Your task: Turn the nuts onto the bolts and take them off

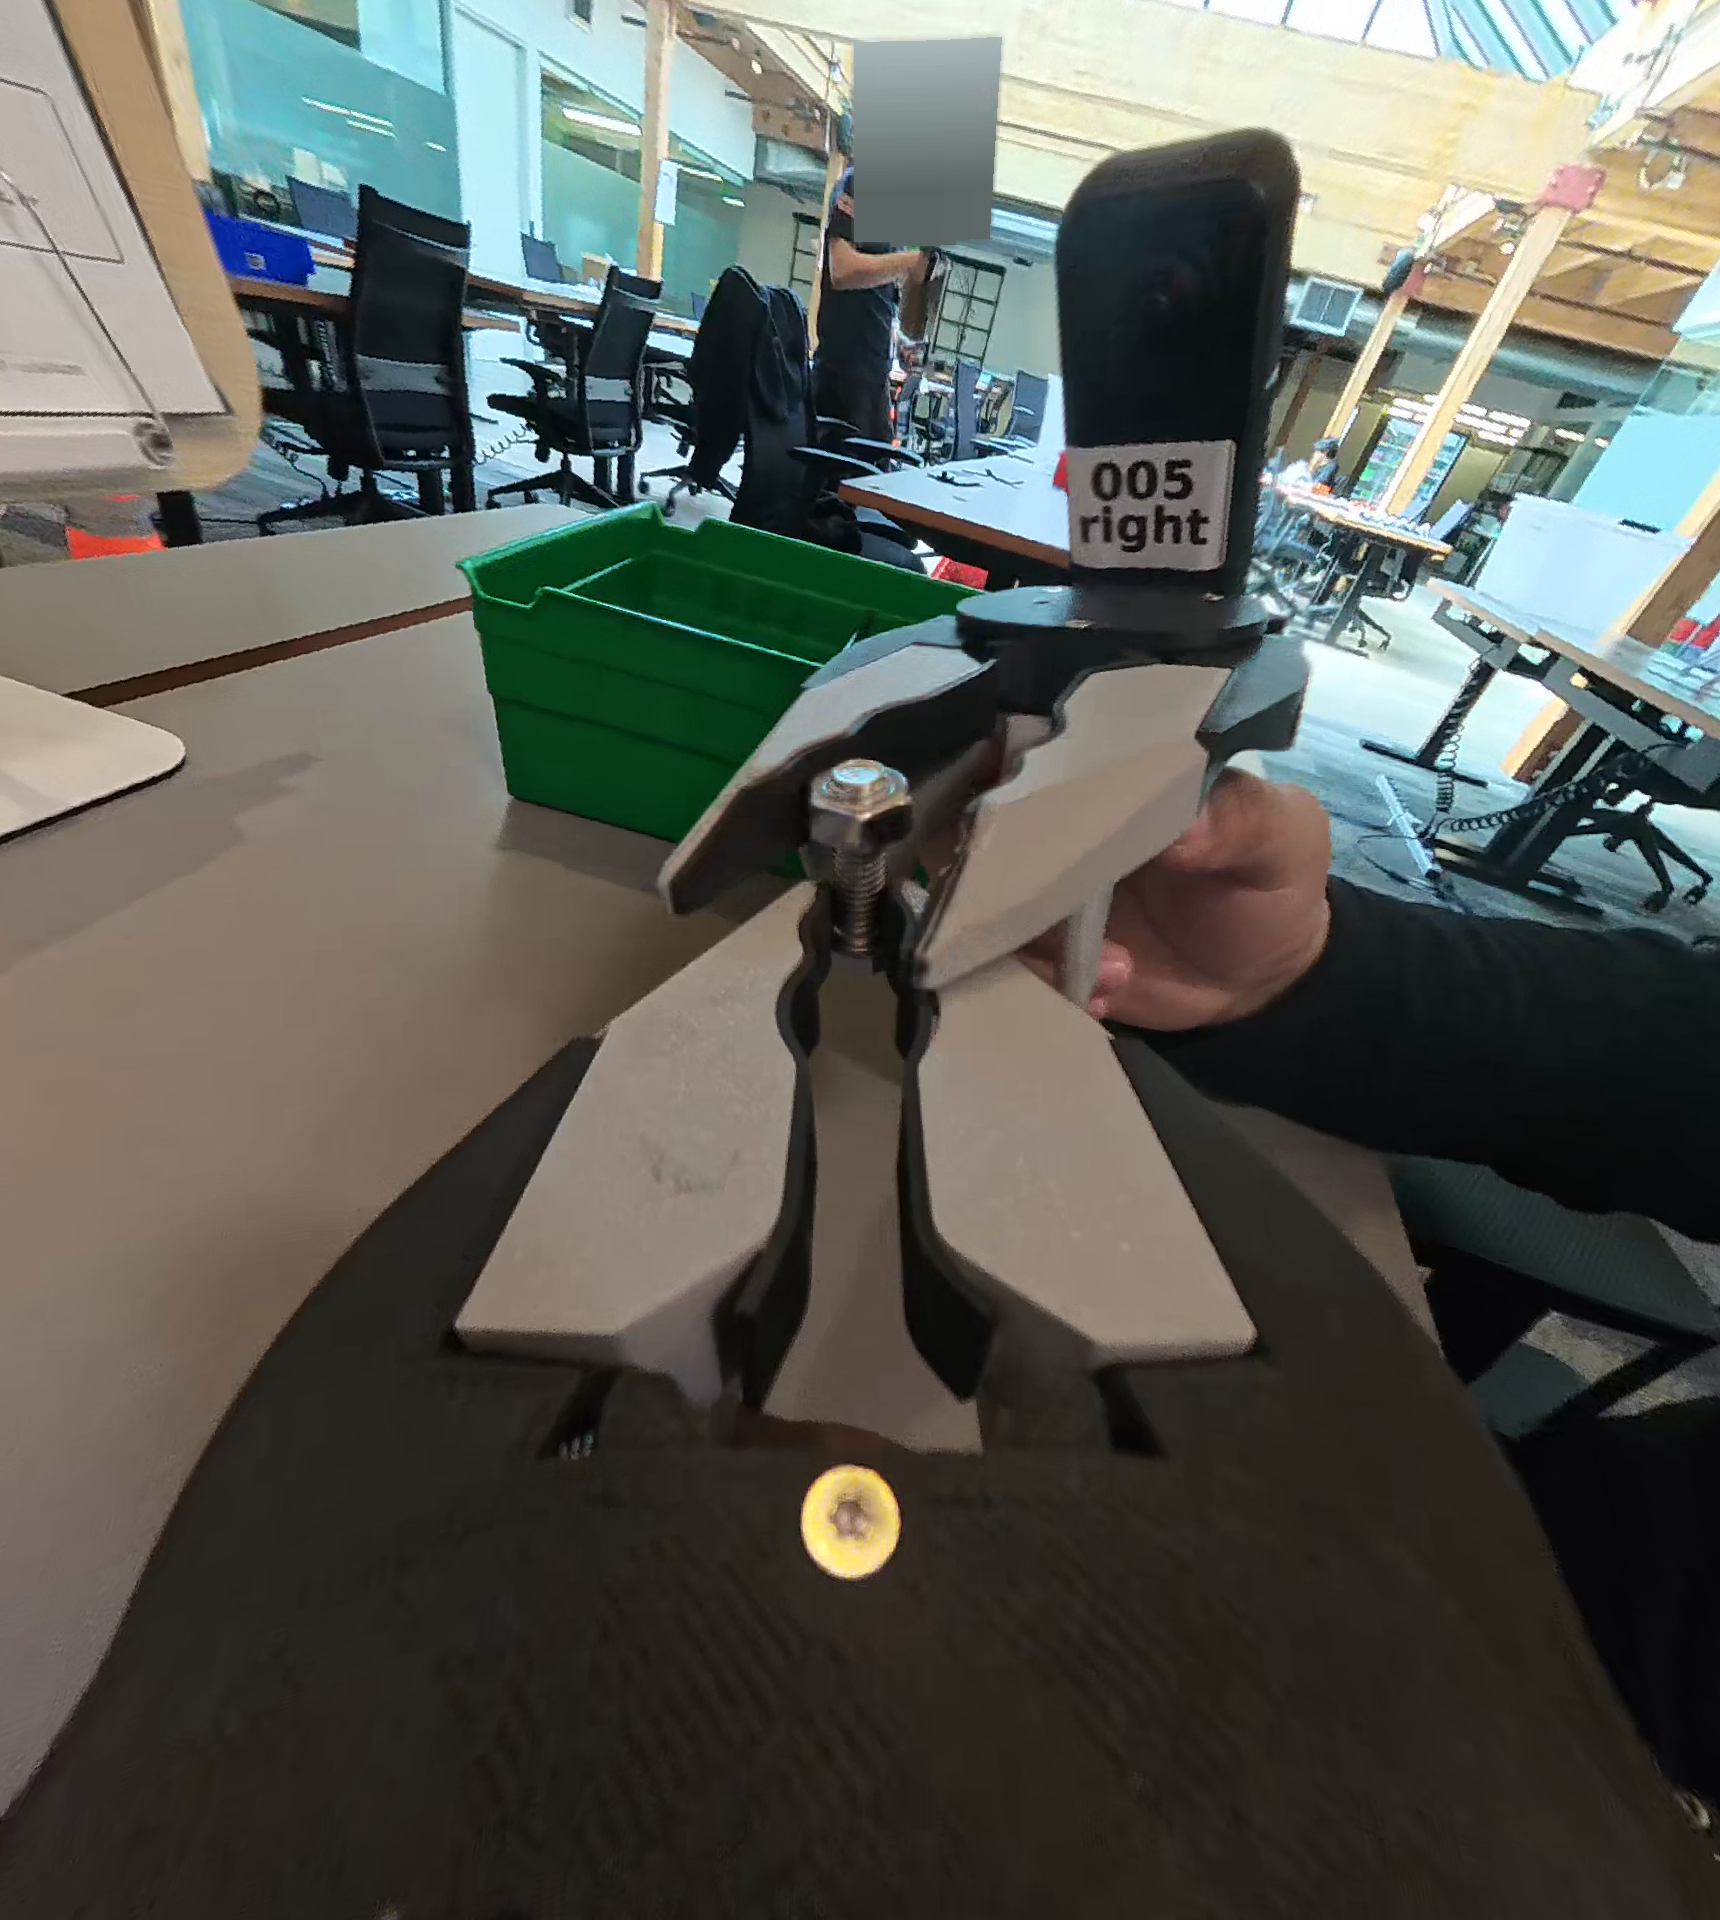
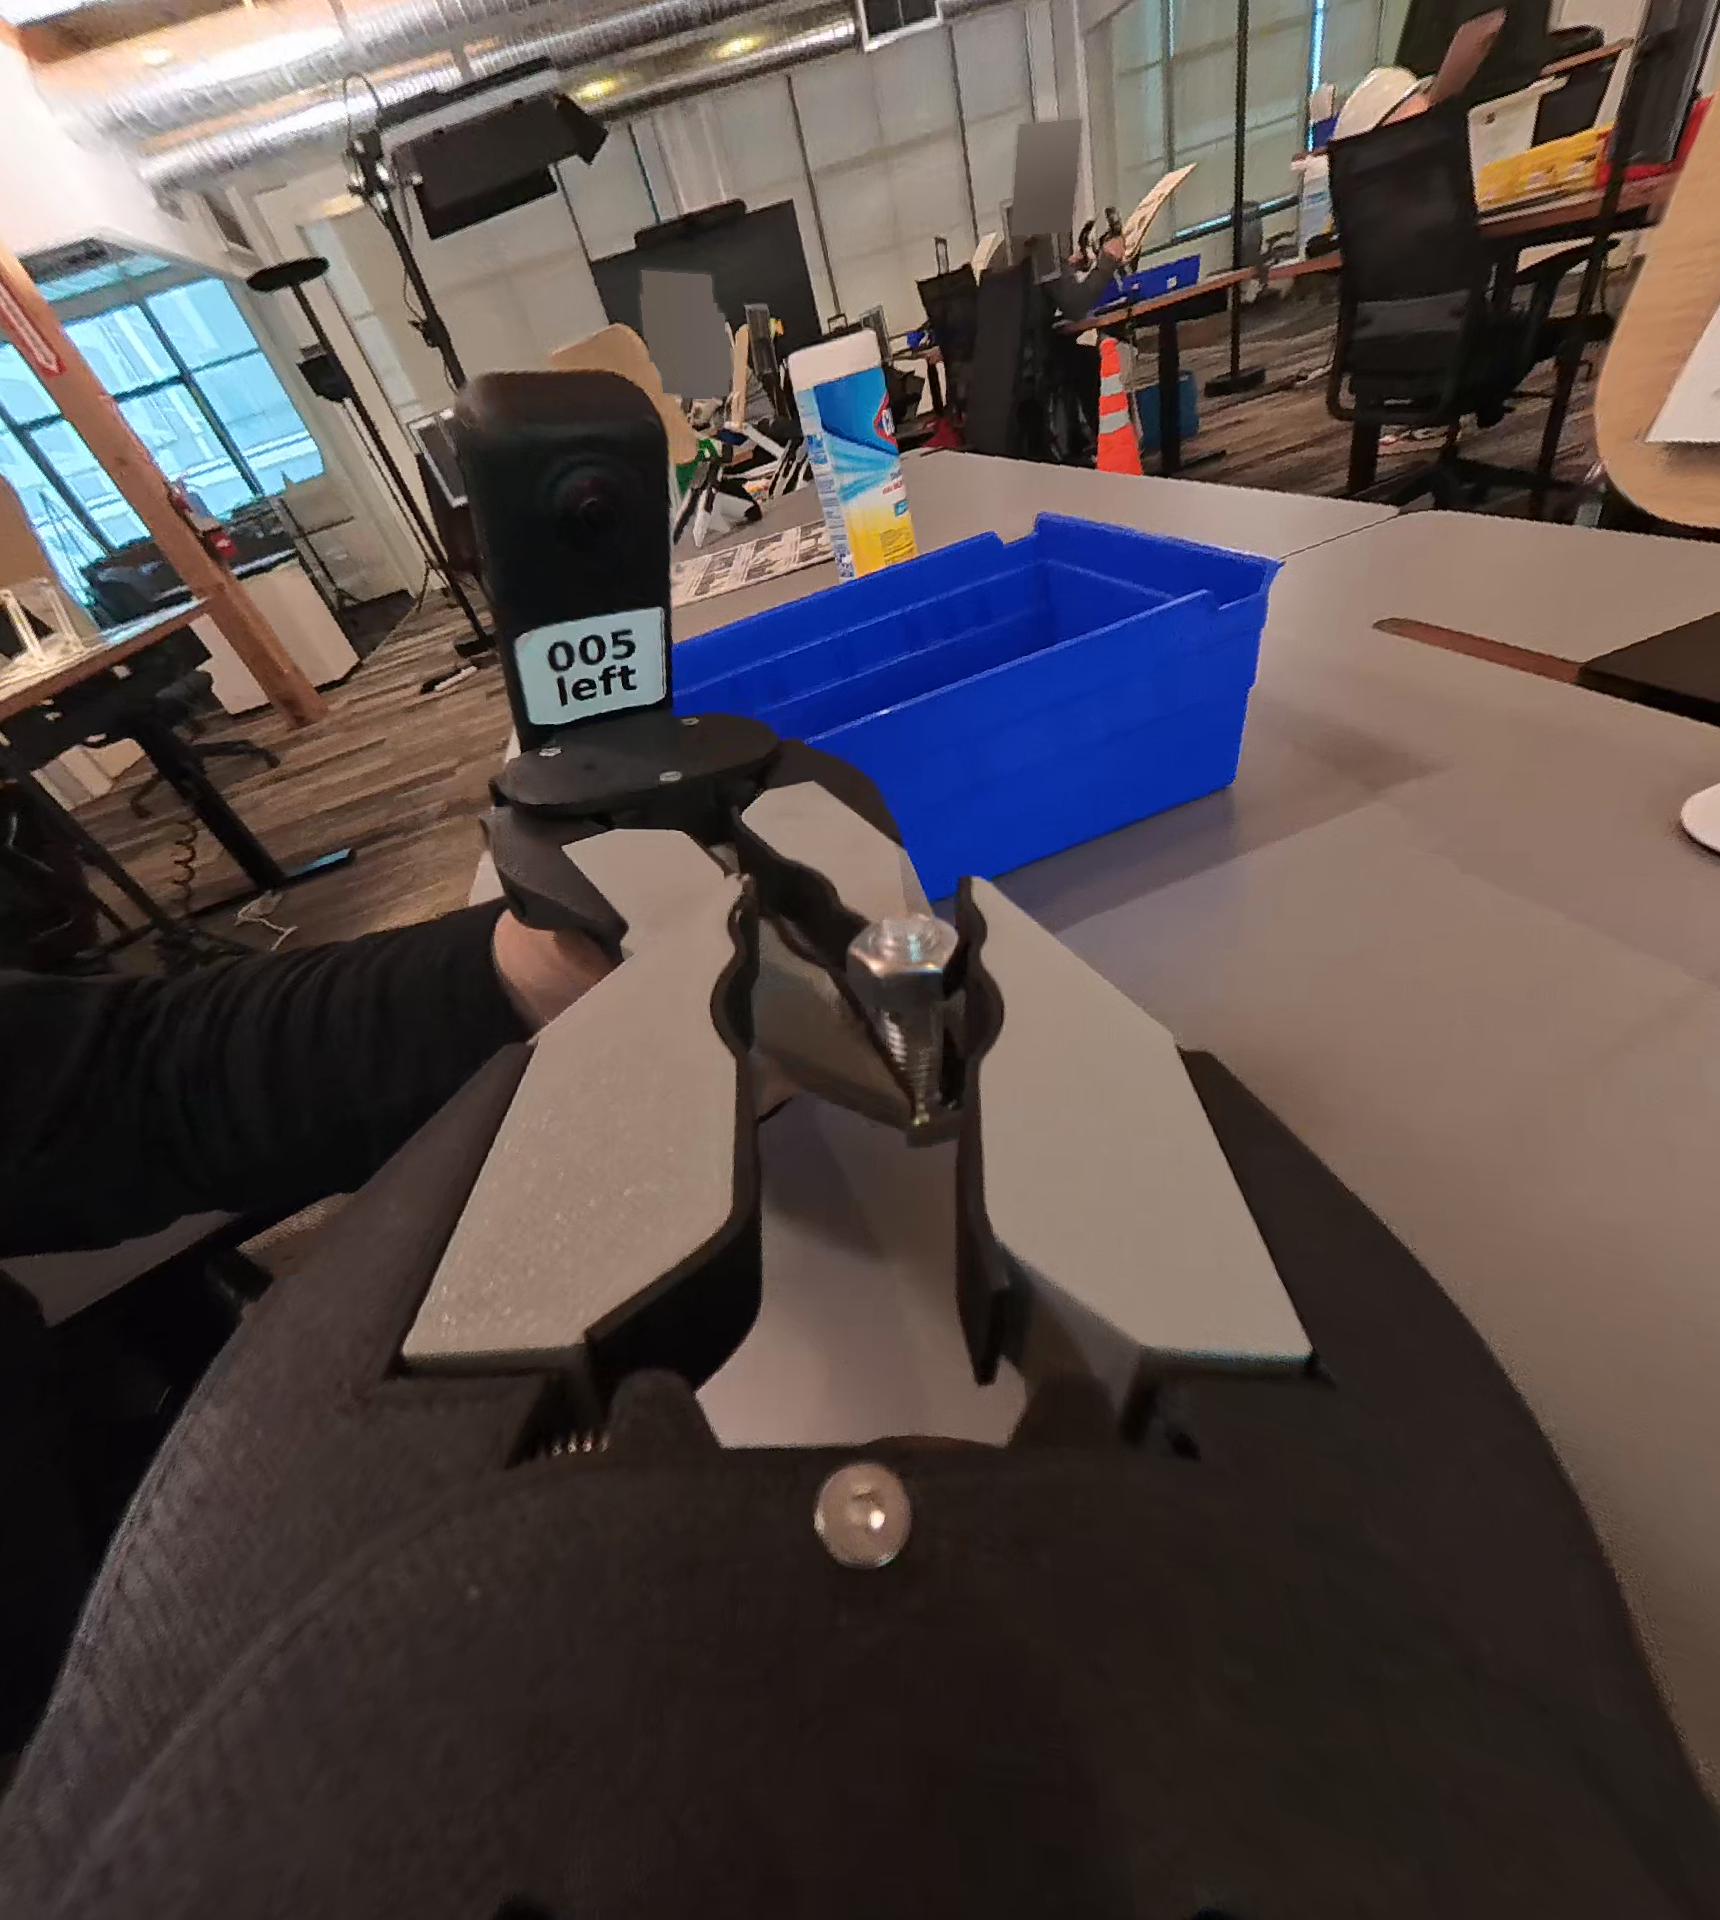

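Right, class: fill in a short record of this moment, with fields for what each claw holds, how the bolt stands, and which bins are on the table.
left claw: shut on the bolt, at the lower threaded end
right claw: around the nut; contact unclear
bolt: upright, held above the table
nut: near the bolt's upper end
bins: green bin, blue bin, both on the table

Steel bolt (image 1: 856, 914) upright; hex nut (image 1: 858, 805) threaded near top.
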